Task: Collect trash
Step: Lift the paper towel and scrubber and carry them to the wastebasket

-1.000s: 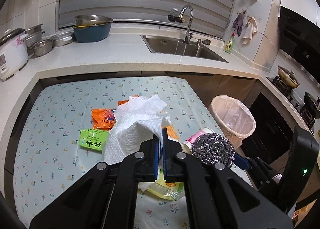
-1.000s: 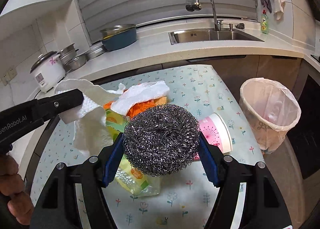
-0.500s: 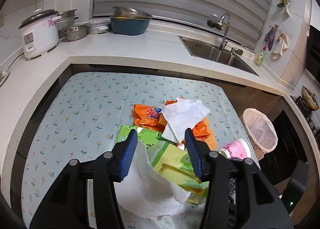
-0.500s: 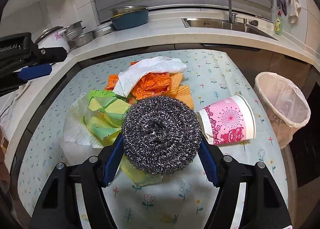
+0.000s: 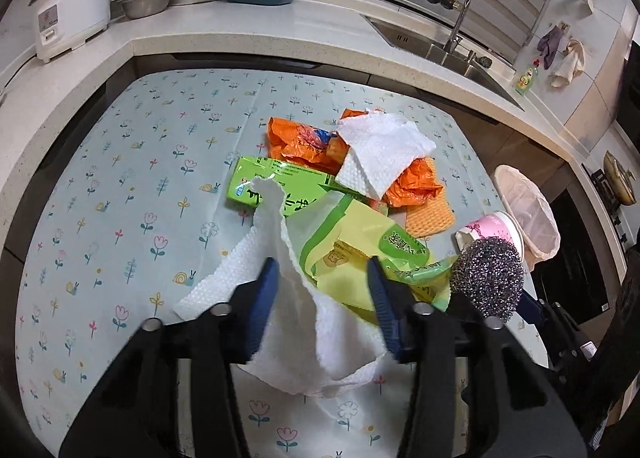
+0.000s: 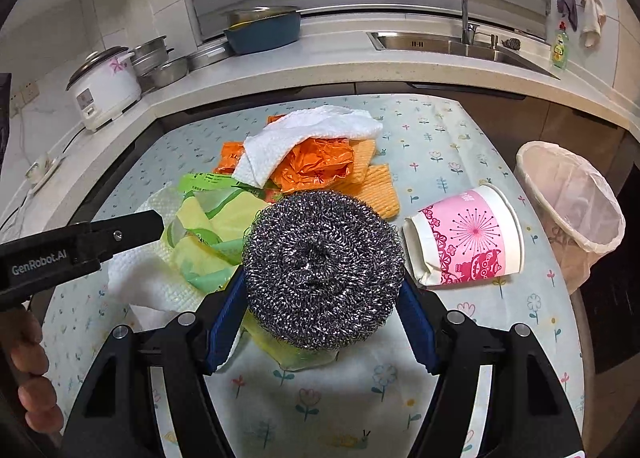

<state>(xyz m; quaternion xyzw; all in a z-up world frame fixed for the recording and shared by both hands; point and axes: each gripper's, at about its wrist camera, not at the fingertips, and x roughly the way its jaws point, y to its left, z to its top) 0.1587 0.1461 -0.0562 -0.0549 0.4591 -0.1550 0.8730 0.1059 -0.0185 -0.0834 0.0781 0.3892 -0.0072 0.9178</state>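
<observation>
left claw [image 5: 322, 290] closing around crumpled white paper towel [image 5: 296, 322], pads not yet pressing. right claw [image 6: 320, 298] pinches round steel wool scourer [image 6: 322, 268] above worktop. risk: yellow-green wrapper [image 5: 360, 234] snags in the grip.

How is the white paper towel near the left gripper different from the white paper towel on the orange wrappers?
The paper towel near the left gripper is opened out and loose, partly draped over a yellow-green bag; the paper towel on the orange wrappers is folded more compactly. The first lies between open fingers, the second is untouched, farther up the table. Both are white and embossed.
</observation>
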